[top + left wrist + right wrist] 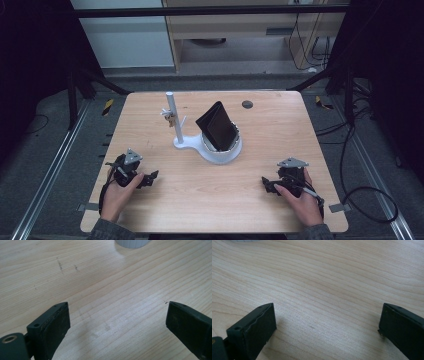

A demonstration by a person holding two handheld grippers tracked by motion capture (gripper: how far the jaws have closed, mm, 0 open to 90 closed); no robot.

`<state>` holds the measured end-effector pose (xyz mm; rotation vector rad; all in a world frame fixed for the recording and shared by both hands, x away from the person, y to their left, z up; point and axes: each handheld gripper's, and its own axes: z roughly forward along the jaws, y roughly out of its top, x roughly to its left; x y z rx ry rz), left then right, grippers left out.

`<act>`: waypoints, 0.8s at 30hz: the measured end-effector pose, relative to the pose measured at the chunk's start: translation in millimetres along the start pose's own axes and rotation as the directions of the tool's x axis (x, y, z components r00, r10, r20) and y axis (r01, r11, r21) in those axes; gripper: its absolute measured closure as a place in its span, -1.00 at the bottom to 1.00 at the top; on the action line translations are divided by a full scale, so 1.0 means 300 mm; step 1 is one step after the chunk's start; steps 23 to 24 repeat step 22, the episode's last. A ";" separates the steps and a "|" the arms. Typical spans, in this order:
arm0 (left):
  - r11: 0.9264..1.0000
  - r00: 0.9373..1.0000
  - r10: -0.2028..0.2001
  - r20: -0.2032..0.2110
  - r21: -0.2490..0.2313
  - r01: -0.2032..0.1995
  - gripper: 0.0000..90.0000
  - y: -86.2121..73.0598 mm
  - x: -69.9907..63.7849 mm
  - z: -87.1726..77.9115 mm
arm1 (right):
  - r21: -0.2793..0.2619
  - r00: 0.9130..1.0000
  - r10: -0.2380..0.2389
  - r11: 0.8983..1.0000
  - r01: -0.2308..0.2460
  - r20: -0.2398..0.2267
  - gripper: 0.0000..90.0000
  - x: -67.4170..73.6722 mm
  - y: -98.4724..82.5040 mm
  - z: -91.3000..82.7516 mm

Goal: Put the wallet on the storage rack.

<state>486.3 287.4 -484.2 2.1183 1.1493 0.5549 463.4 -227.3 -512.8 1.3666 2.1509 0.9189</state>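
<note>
Both claws, left [150, 177] and right [267, 184], rest wide open and empty on the bench [210, 200], with the wallet [217, 126] standing tilted in its white holder [222, 150] ahead between them, about equally near each, long axis leaning up-left.

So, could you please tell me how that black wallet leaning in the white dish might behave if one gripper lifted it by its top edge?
The black wallet looks folded, so it may flop open. It stands tilted in the white dish, so a nudge would probably tip it.
</note>
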 end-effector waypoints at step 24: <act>0.999 0.999 -0.049 0.000 0.013 0.049 -1.00 -0.040 0.051 0.077 | 0.003 1.000 0.010 1.000 -0.010 -0.001 -0.98 0.004 0.001 -0.001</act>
